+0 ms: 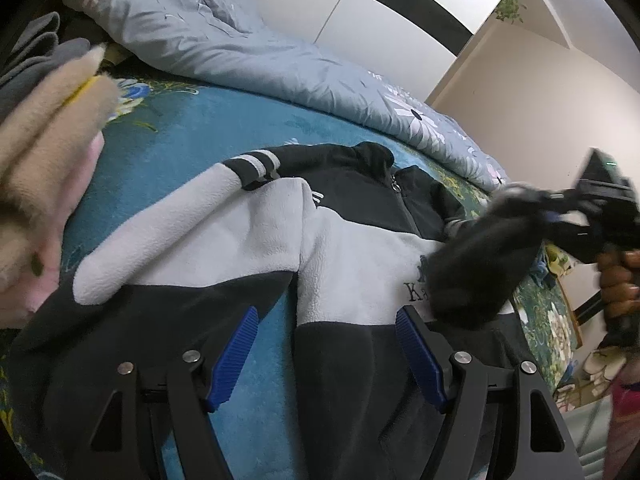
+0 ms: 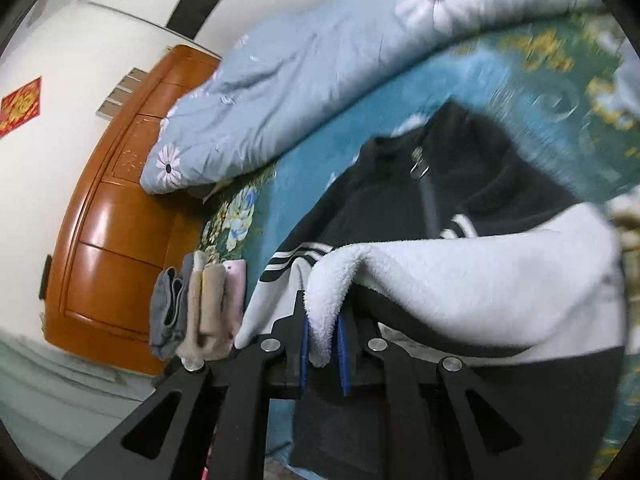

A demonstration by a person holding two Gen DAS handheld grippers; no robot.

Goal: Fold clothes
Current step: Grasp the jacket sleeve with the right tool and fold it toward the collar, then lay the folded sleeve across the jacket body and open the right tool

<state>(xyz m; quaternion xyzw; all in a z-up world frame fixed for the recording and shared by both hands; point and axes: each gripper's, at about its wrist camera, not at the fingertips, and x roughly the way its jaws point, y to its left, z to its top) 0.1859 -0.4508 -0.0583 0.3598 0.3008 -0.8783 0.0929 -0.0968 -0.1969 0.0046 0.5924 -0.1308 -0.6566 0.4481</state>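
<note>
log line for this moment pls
task: fold clothes | left tool: open over jacket | right tool: shut on white sleeve, lifted

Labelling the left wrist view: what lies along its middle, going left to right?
Folded clothes stack → jacket's grey sleeve → jacket zipper → right gripper, shut on the jacket's other sleeve → person's hand.
</note>
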